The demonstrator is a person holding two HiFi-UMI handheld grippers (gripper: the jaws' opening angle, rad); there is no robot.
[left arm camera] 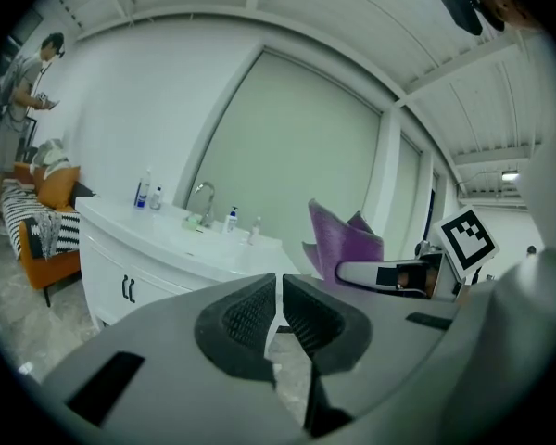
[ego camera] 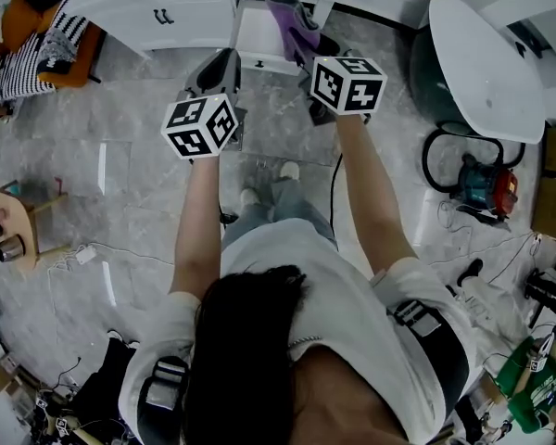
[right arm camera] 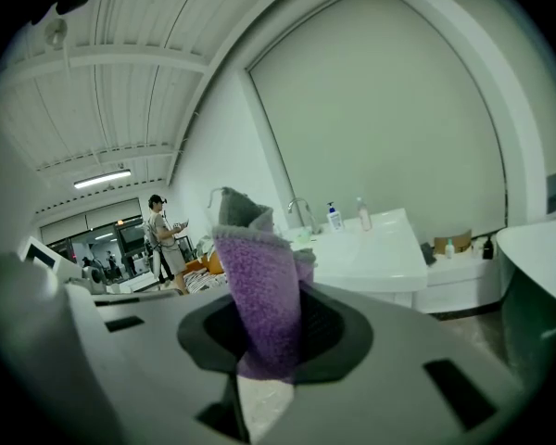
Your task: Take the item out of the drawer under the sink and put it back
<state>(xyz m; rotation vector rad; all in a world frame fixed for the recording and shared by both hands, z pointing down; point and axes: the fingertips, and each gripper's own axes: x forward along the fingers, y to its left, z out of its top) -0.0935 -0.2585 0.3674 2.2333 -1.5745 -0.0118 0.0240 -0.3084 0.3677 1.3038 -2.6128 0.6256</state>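
Head view from above: a person holds 2 grippers out over a grey marble floor [ego camera: 120, 156], facing a white sink cabinet [ego camera: 167, 12].

The right gripper [ego camera: 303, 43] has its jaws clamped on a folded purple cloth [ego camera: 290, 19]. In the right gripper view [right arm camera: 271, 330] the cloth [right arm camera: 259, 281] is pinched btwn the pads and stands up past the jaw tips.

An open white drawer [ego camera: 253, 37] lies just ahead of those tips. The cloth shows over its right edge, in the jaws.

The left gripper [ego camera: 222, 61] is beside the right gripper, apart from it. In the left gripper view [left arm camera: 280, 311] its jaws are all but together w/ only a thin slit, nothing btwn them. Ahead of them are the cabinet top and faucet [left arm camera: 204, 196].
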